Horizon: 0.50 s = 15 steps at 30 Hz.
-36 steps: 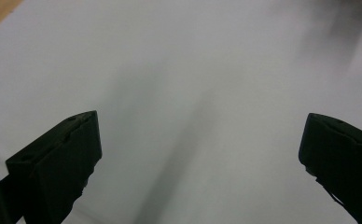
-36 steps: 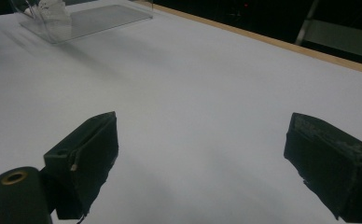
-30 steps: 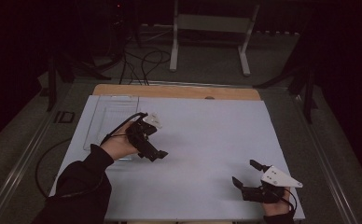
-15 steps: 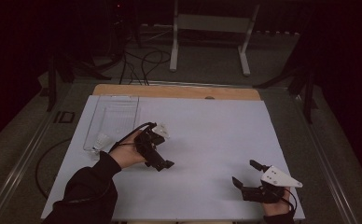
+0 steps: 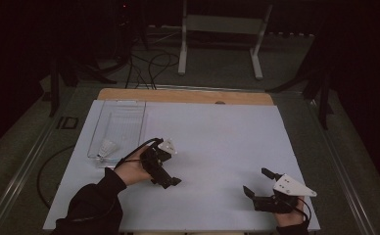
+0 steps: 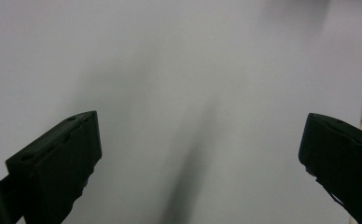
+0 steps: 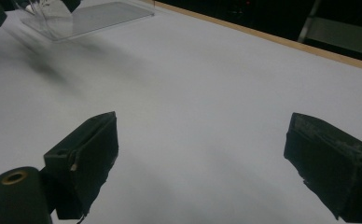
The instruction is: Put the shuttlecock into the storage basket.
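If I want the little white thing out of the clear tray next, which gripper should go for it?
Left. The left gripper is open and empty just right of the clear tray, near the small white object at its near end. The right gripper, also open, sits far across the white sheet.

The table top (image 5: 217, 147) is a smooth, matt white sheet, with a bare wooden strip (image 5: 185, 96) along its far edge. At the far left corner lies a tray (image 5: 119, 128) of clear, glossy plastic. Both grippers (image 5: 164, 172) (image 5: 259, 185) are matt black plastic; the right one carries a pale grey plate (image 5: 293, 185).
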### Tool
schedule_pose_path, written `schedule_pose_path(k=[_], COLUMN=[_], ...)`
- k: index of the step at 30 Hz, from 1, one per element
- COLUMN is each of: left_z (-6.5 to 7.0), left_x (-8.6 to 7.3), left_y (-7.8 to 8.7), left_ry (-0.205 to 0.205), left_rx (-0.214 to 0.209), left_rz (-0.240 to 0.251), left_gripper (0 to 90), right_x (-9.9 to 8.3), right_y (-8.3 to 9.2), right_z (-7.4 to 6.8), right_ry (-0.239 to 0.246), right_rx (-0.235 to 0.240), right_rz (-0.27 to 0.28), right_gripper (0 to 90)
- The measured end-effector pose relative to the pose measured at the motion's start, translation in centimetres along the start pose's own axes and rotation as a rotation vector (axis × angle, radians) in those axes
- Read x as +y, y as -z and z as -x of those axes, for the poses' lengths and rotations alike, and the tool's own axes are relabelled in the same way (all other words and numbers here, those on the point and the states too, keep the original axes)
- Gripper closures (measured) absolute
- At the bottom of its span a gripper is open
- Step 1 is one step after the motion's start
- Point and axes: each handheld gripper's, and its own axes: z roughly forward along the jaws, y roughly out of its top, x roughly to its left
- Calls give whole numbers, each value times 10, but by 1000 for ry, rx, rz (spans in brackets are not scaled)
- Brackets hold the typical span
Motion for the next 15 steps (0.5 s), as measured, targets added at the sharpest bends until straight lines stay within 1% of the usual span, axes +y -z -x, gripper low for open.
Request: schedule_pose_path(k=[2,4,7,10,12,13,15], left_z=[2,3,5,8,9,10,11], left_x=[-4,-8,-15,-22,-24,-30,-34], left_y=[-1,-2,-2,-4,-4,-4,-4], left_ry=[-4,5,2,-7,0,5,11], left_rx=[-3,-5,-8,-15,-11,-13,-16], left_rz=[-1,8,13,7,14,16,16], left_gripper=[1,1,1,1,1,1,1], right_x=[0,0,0,0,0,0,0], right_y=[0,0,0,0,0,0,0], right_z=[0,0,0,0,0,0,0], right_ry=[0,1,1,1,0,0,0], right_rx=[2,-1,1,2,3,3,2], right_rz=[1,-1,-2,-3,-3,-3,-4], right_gripper=[99,99,99,99,99,99,99])
